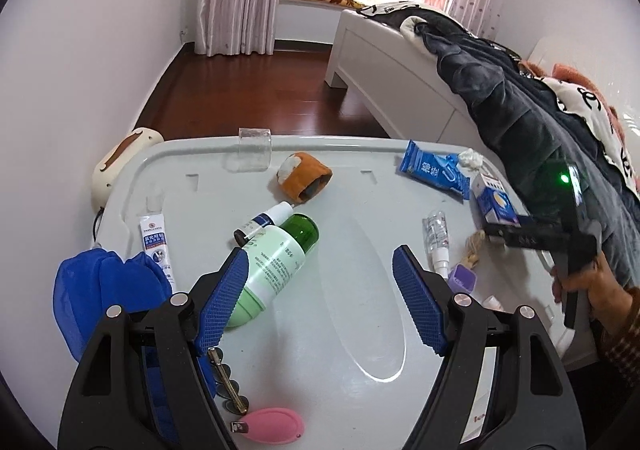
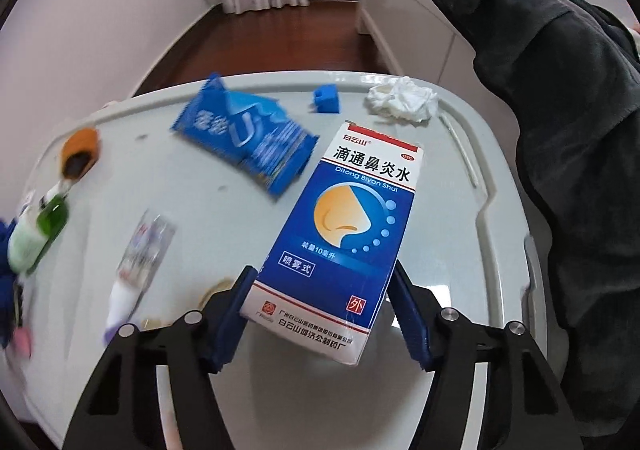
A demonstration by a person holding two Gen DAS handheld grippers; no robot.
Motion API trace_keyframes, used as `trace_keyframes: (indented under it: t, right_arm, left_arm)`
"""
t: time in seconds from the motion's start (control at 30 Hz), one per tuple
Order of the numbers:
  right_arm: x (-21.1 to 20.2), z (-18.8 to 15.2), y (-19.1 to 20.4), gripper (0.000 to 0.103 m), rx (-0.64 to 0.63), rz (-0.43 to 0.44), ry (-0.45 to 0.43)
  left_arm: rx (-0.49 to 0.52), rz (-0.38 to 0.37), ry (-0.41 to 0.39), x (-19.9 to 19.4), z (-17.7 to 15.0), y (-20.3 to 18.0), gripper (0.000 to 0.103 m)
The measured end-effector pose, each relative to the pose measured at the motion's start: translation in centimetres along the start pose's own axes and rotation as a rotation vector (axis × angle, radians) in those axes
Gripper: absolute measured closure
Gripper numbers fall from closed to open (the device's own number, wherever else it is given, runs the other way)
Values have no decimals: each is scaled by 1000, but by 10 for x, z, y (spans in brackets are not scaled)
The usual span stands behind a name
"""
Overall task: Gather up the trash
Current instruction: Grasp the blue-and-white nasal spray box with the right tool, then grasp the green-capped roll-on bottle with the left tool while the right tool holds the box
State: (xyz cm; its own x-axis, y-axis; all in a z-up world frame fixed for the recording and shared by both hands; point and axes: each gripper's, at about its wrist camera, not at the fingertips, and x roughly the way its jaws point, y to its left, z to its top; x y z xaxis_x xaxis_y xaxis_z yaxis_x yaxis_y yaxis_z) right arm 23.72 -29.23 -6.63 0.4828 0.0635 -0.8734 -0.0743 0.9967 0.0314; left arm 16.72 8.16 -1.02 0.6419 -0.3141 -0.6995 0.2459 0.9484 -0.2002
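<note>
My right gripper is shut on a blue and white nasal spray box and holds it tilted over the grey lid; the box also shows in the left wrist view. A blue wrapper and a crumpled white tissue lie beyond it. My left gripper is open above the lid, its left finger beside a green bottle. The blue wrapper and tissue lie at the far right.
On the lid lie a white tube, a small dropper bottle, an orange fabric piece, a clear spray bottle, a pink disc and a blue cloth. A bed with a dark blanket stands at right.
</note>
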Motion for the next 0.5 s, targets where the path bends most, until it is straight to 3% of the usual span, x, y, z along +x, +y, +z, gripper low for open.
trace_keyframes:
  t: [0.37,0.5]
  right_arm:
    - [-90,-41,11,39,96,277,-57]
    - [-109,-56,30,39,73,333,-80]
  left_arm:
    - [64,25,34,15,-9,12,30]
    - [140,112,68,39,-10,17,30]
